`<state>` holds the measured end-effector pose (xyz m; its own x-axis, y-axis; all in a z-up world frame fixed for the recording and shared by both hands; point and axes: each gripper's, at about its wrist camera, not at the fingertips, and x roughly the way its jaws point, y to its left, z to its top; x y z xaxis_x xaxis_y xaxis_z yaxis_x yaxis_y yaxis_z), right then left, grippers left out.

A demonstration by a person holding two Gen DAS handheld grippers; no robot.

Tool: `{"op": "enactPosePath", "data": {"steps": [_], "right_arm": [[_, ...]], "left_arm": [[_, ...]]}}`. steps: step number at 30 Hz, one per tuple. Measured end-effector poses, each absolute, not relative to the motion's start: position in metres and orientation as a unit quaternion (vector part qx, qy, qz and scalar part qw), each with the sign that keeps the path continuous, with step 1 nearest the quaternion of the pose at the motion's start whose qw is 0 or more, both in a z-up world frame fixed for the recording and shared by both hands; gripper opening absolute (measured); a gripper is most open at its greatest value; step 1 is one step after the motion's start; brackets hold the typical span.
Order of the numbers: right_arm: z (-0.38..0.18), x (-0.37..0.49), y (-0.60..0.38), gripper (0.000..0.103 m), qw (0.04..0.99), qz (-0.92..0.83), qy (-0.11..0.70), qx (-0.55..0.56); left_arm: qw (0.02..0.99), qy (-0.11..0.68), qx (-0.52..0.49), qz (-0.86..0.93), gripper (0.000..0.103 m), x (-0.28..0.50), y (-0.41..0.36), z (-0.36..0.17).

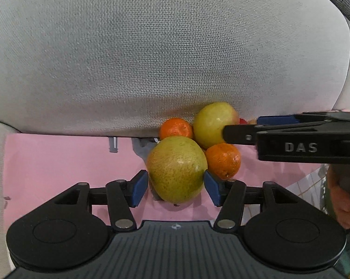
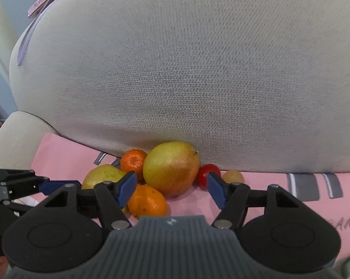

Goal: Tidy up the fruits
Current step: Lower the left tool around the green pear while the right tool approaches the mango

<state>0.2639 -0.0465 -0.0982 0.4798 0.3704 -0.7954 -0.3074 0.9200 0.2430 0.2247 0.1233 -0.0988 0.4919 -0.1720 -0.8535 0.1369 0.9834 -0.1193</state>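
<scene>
Left wrist view: my left gripper [image 1: 176,187] brackets the green pear [image 1: 176,168], its blue pads [image 1: 138,187] at the fruit's two flanks; I cannot tell whether they press on it. The pear lies on the pink cloth [image 1: 58,162], at the foot of a grey mesh cushion [image 1: 163,53]. Behind it sit a far mandarin [image 1: 176,127], a yellow-green apple [image 1: 215,124] and a near mandarin [image 1: 223,160]. The right gripper [image 1: 230,131] enters from the right; one finger overlaps the apple.

Right wrist view: my right gripper [image 2: 172,187] stands open around the apple [image 2: 171,168], pads apart from its skin. Beside the apple lie a small red fruit [image 2: 206,174] and a small tan fruit [image 2: 233,176]; both mandarins and the pear [image 2: 102,176] lie to its left
</scene>
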Motion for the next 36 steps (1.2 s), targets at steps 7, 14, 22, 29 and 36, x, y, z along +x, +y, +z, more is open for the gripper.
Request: {"op": "enactPosePath", "data": {"steps": [7, 14, 22, 29, 36], "right_arm": [[-0.115, 0.281, -0.040, 0.065, 0.849, 0.216, 0.481, 0.038], [-0.123, 0.289, -0.035, 0.067, 0.852, 0.233, 0.468, 0.023], [-0.135, 0.289, -0.015, 0.070, 0.858, 0.251, 0.447, -0.038], [-0.138, 0.284, -0.007, 0.067, 0.858, 0.256, 0.438, -0.080], [-0.123, 0.276, -0.008, 0.067, 0.866, 0.254, 0.422, -0.083]], "left_arm": [[0.857, 0.504, -0.042, -0.098, 0.073, 0.234, 0.130, -0.107], [0.853, 0.509, -0.055, -0.100, 0.075, 0.238, 0.129, -0.120], [0.853, 0.508, -0.075, -0.098, 0.071, 0.232, 0.137, -0.125], [0.852, 0.511, -0.074, -0.086, 0.070, 0.232, 0.127, -0.122], [0.850, 0.516, -0.081, -0.074, 0.070, 0.228, 0.128, -0.121]]}}
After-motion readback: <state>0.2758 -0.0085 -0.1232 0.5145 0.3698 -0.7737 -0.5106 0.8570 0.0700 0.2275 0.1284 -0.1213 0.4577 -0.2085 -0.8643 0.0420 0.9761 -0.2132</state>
